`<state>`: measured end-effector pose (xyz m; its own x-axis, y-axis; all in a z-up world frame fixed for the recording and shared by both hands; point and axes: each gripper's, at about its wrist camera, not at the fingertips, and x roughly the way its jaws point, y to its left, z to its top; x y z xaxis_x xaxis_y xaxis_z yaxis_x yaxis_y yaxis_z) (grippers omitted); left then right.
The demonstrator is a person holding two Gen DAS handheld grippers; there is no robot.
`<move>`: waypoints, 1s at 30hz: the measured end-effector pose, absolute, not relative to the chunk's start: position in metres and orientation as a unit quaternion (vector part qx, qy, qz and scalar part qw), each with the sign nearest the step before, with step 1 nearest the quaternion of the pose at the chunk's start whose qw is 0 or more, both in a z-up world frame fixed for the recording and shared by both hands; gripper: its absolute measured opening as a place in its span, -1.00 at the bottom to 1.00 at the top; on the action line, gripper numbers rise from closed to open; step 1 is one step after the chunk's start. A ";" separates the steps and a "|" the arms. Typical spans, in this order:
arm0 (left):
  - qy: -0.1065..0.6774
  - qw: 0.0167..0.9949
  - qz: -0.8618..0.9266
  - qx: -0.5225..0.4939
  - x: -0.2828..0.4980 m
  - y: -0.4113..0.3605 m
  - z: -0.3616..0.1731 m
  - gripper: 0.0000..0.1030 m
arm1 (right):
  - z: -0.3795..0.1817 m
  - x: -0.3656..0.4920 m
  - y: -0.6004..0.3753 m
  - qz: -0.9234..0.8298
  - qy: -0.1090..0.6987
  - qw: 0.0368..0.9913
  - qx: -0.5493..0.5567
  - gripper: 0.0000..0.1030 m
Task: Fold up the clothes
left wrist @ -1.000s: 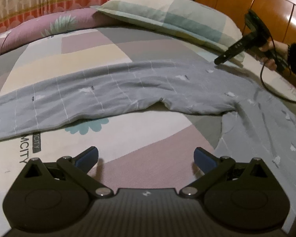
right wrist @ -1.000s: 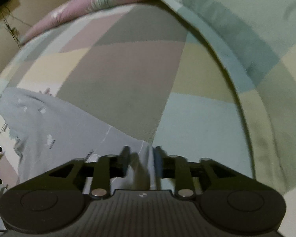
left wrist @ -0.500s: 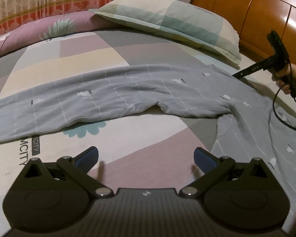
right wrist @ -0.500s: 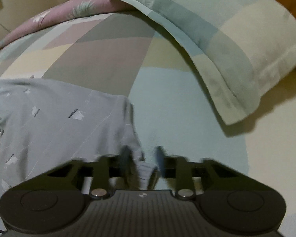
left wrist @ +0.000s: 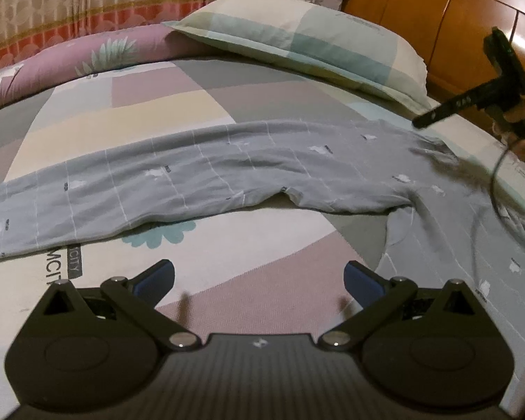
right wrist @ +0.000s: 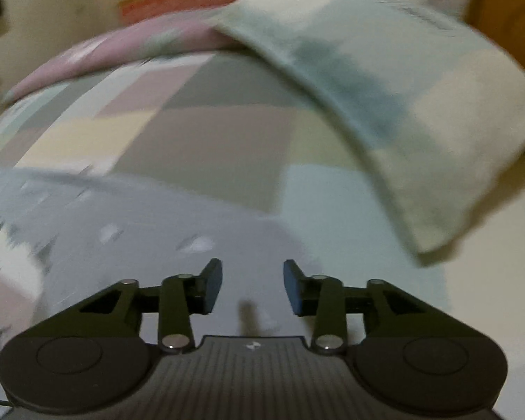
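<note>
Grey patterned pyjama trousers (left wrist: 227, 175) lie spread across the bed, one leg running left and the other toward the lower right. My left gripper (left wrist: 259, 276) hovers open over bare bedsheet in front of the crotch, holding nothing. My right gripper (right wrist: 252, 280) hangs just above the waist end of the trousers (right wrist: 140, 227); its jaws are opening and nothing is between them. In the left wrist view the right gripper (left wrist: 420, 123) shows at the far right, held by a hand (left wrist: 518, 119), with its tip above the waistband.
A checked pillow (left wrist: 297, 38) lies at the head of the bed against a wooden headboard (left wrist: 455, 10). A purple rolled quilt (left wrist: 70, 66) runs along the far side below a curtain (left wrist: 70, 0). A black cable (left wrist: 493, 182) hangs from the right gripper over the trousers.
The right gripper pulled the waist end away from the pillow, let go of the cloth and lifted off with its jaws parted. The left gripper has stayed put.
</note>
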<state>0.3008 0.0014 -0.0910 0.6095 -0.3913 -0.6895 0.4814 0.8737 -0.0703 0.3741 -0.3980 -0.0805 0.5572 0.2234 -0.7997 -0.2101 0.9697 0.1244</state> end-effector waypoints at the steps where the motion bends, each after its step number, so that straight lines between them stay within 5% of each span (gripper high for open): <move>1: 0.368 0.895 -0.246 0.060 0.300 0.002 -0.090 0.98 | -0.088 0.375 -0.389 0.126 0.466 0.876 -0.003 -0.13; 8: 0.364 0.897 -0.243 0.062 0.298 0.005 -0.084 0.98 | -0.097 0.376 -0.380 0.042 0.477 0.877 -0.024 -0.12; 14: 0.358 0.899 -0.243 0.062 0.294 0.005 -0.079 0.98 | -0.061 0.334 -0.318 0.153 0.449 0.879 -0.045 -0.11; 21: 0.346 0.901 -0.253 0.064 0.288 0.004 -0.070 0.98 | -0.093 0.315 -0.265 0.180 0.487 0.850 -0.086 -0.22; 25: 0.339 0.902 -0.261 0.060 0.286 0.006 -0.067 0.98 | -0.095 0.310 -0.263 0.194 0.477 0.856 -0.044 0.01; 30: 0.345 0.898 -0.268 0.053 0.287 0.004 -0.069 0.98 | -0.079 0.284 -0.282 0.159 0.459 0.874 -0.001 0.05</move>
